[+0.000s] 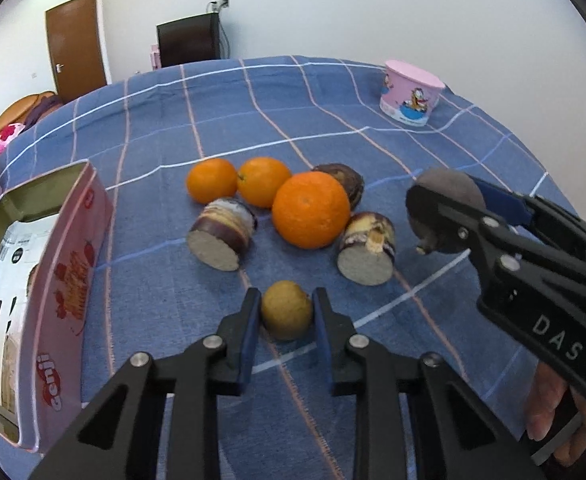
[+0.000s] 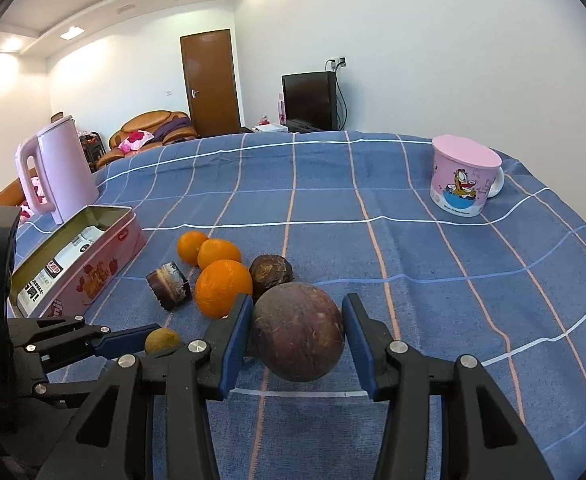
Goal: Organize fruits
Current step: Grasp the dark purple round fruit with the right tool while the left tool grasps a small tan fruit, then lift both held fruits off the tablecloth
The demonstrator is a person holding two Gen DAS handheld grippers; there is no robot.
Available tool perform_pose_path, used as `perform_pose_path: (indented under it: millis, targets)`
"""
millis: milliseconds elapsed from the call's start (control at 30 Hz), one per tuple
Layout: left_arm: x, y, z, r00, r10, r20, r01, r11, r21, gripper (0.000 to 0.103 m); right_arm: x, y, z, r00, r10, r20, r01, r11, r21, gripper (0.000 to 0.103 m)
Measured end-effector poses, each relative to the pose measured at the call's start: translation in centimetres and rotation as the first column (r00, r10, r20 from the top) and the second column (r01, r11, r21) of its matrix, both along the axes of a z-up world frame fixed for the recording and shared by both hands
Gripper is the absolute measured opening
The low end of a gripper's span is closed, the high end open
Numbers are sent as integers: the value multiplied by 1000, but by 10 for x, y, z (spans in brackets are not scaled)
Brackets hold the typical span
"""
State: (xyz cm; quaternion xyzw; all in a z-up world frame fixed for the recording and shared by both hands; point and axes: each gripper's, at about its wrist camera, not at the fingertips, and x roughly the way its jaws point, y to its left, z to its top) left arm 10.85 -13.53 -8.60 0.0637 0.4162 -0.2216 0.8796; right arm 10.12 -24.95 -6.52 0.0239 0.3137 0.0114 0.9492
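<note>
Left gripper (image 1: 287,312) fingers clamp the small brownish fruit (image 1: 287,310) on the worktop, just in front of the big orange (image 1: 311,210). Right gripper (image 2: 297,336) holds the dark round fruit (image 2: 297,332), lifted beside the orange. Risk: round skins, thin pad contact — either could roll out w/ a fast swing.

we see both grippers (image 1: 287,310) (image 2: 297,330) in black plastic, with blue pads, silver screws, and "das" lettered white on one.

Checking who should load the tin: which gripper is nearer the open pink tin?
Left. The left gripper sits just beside the pink tin; the right gripper is farther off, beyond the oranges.
</note>
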Motion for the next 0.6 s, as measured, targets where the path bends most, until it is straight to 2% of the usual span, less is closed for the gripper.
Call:
perform_pose_path:
  millis: [200, 600]
  targets:
    - [1, 12, 10, 994, 64, 85, -65, 998, 7, 27, 1, 2, 0, 1000, 23, -1, -23, 1000, 9, 48]
    - [-7, 24, 20, 976, 132, 171, -132, 991, -10, 27, -3, 4, 3, 998, 53, 31, -53, 999, 4, 48]
